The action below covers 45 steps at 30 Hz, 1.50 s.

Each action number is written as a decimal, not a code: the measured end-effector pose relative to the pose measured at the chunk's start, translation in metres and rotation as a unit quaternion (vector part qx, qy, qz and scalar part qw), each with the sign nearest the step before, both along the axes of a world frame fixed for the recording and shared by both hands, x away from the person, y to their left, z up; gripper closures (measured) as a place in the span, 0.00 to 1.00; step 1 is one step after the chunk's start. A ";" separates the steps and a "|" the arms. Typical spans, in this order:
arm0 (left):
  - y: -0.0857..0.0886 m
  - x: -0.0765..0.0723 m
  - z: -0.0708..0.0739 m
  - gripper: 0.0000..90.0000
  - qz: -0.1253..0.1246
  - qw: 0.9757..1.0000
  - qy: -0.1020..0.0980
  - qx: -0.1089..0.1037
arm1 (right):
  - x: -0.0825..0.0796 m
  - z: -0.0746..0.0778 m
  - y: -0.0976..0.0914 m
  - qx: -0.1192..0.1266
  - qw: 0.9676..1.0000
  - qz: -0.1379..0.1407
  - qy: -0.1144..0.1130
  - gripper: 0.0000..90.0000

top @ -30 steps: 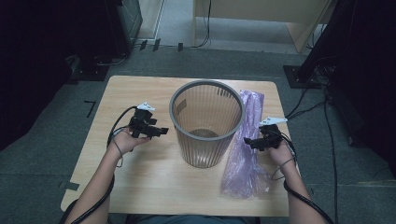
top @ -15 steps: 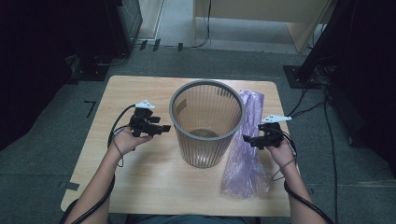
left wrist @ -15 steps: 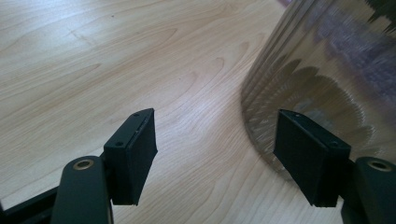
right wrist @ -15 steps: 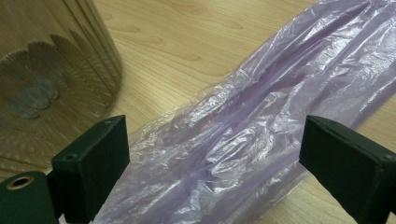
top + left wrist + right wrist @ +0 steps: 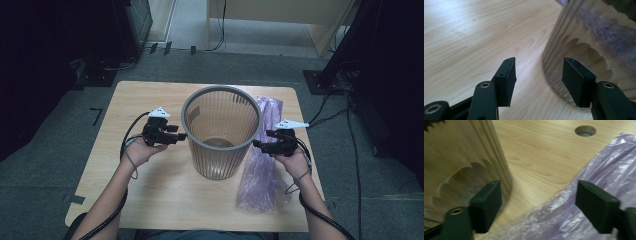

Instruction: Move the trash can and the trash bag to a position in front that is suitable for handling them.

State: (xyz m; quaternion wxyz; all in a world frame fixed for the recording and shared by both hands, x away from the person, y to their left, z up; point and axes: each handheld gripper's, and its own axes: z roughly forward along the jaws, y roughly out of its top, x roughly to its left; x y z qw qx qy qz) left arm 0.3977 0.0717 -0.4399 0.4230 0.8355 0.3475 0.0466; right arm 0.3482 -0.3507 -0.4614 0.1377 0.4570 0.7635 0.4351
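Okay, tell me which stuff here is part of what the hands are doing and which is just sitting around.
In use:
- translucent ribbed plastic wastebasket
- crumpled purple plastic bag
- left gripper, open
- right gripper, open

Lying about:
- light wooden table, which only bears them
- black cables on the grey floor

1. A translucent ribbed waste bin point(image 5: 221, 132) is stood upright near the middle of the wooden table point(image 5: 150, 195), its round grey rim open upward and its inside seen empty.
2. A crumpled, pale purple plastic bag point(image 5: 262, 175) is laid flat on the table just beside the bin, on its right side, stretched lengthwise from the far edge toward the near edge; it is seen through the bin's wall.
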 end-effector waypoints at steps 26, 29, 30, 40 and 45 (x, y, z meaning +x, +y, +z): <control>-0.009 -0.009 -0.004 0.53 0.000 1.000 0.013 -0.018 | -0.006 0.007 0.019 0.004 0.999 0.045 -0.022 0.49; -0.009 -0.011 -0.004 0.54 -0.002 1.000 0.013 -0.019 | -0.006 0.007 0.019 0.003 0.999 0.047 -0.023 0.49; -0.009 -0.012 -0.004 0.54 -0.003 1.000 0.015 -0.020 | -0.008 0.007 0.019 0.002 0.999 0.047 -0.021 0.49; -0.009 -0.020 -0.003 0.55 -0.006 1.000 0.021 -0.017 | -0.013 0.008 0.019 0.001 0.998 0.058 -0.020 0.52; -0.008 -0.023 -0.002 0.55 -0.011 1.000 0.021 -0.016 | -0.015 0.008 0.018 -0.001 0.997 0.068 -0.020 0.52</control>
